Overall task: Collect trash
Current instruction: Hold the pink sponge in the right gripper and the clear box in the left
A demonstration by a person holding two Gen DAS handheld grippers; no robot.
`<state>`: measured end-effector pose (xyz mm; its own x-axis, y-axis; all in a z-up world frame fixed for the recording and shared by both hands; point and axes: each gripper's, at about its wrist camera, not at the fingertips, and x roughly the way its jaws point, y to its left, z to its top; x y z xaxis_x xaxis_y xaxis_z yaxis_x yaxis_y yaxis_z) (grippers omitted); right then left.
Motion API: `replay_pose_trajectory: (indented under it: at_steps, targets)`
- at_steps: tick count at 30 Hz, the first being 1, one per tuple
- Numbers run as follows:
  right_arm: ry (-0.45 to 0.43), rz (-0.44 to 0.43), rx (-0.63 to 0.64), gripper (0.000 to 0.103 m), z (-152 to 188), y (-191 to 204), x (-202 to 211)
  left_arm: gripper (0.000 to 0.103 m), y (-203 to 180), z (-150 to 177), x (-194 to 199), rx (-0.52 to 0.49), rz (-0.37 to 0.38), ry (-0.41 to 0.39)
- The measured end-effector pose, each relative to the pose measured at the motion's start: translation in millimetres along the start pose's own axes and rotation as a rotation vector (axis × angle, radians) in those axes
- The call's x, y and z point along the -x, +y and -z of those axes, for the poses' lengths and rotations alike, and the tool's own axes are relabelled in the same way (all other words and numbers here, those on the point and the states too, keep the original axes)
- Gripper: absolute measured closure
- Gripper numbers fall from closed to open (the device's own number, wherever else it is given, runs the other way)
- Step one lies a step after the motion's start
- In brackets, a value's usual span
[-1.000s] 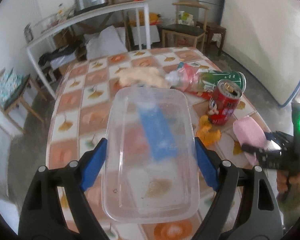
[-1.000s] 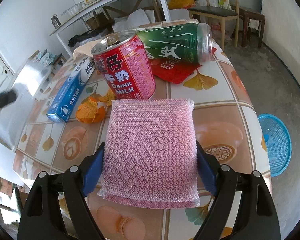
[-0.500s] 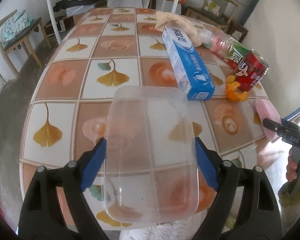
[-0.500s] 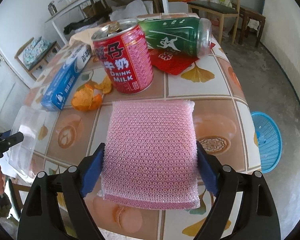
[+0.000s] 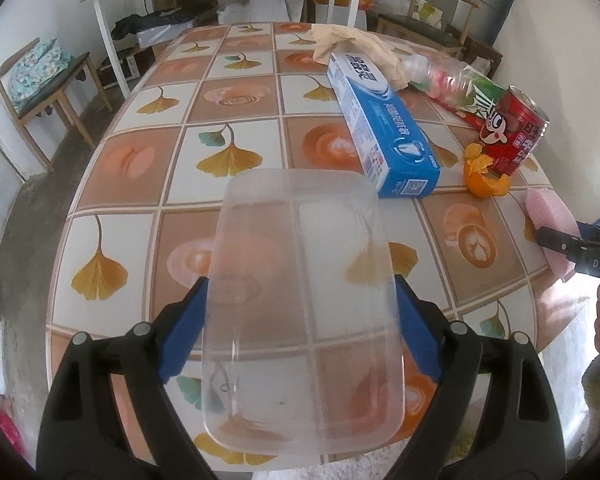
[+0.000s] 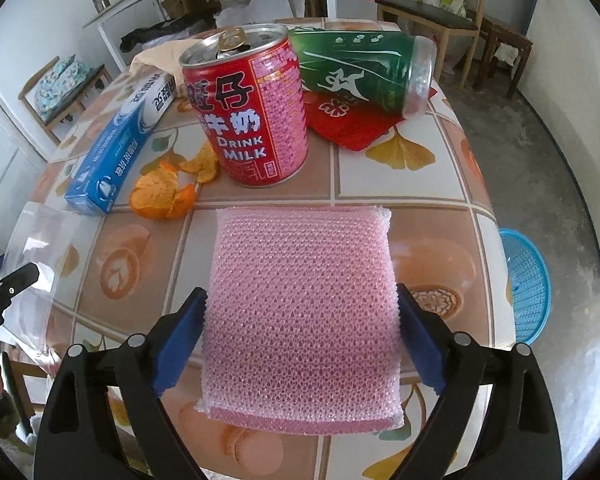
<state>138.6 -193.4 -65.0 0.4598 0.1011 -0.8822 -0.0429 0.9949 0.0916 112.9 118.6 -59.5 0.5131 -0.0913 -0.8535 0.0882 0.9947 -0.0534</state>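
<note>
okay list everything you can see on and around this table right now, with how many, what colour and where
clear plastic container: 1, transparent, clamped in left gripper
pink sponge: 1, pink, clamped in right gripper
milk drink can: 1, red, upright mid-table
green can: 1, green, on its side behind the red can
red wrapper: 1, under the green can
orange peel: several pieces, beside the red can
blue box: 1, blue-white, lying flat
beige cloth: 1, far end
plastic bottle: 1, clear, lying
table: 1, tile-patterned
blue basket: 1, floor
left gripper: 1, black-blue
right gripper: 1, black-blue
</note>
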Motion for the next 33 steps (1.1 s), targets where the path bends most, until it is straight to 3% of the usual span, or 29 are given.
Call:
replay_pose_trajectory:
  at_steps: [11, 33]
  targets:
    - [0.039, 0.015, -0.01, 0.025, -8, -6, 5, 0.021, -3, 7, 7, 0.059, 0.025, -0.061]
    - [-0.056, -0.027, -0.017, 0.025, -9, 18, 51, 0.022, 7, 11, 55, 0.096, 0.077, -0.186]
